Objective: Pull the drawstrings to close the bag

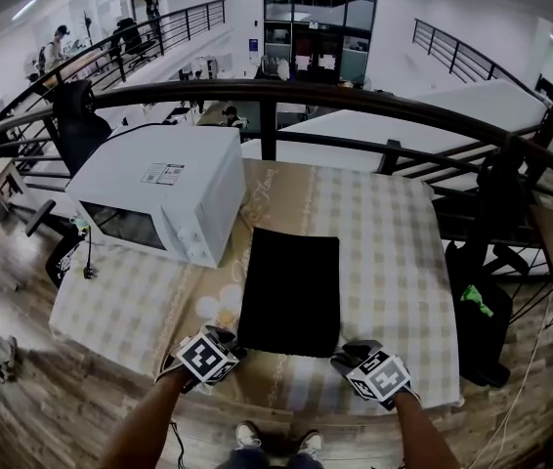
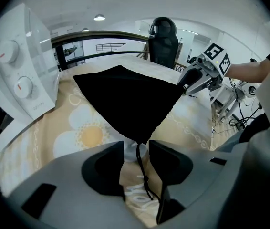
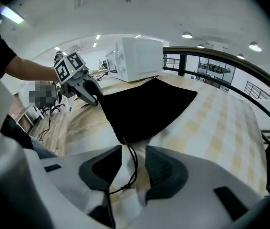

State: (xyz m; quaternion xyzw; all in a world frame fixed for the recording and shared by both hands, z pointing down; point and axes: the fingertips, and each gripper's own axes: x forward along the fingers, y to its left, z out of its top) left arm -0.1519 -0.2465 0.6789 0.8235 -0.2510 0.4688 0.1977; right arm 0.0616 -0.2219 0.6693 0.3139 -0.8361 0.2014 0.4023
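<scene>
A flat black drawstring bag (image 1: 291,291) lies on the checked tablecloth, its near edge toward me. My left gripper (image 1: 220,345) is at the bag's near left corner and my right gripper (image 1: 350,360) at its near right corner. In the left gripper view the bag's corner (image 2: 130,99) sits just ahead of the left gripper (image 2: 136,149). A black cord (image 2: 144,180) runs down the gap between the spread jaws, untouched by either pad. The right gripper view shows the same: bag (image 3: 144,106), knotted cord (image 3: 134,171) loose between the parted jaws of the right gripper (image 3: 132,150).
A white microwave (image 1: 164,193) stands on the table's far left, close to the bag's left side. The tablecloth (image 1: 394,262) stretches to the right of the bag. A dark railing (image 1: 355,101) runs behind the table. A black backpack (image 1: 482,311) sits on the floor at the right.
</scene>
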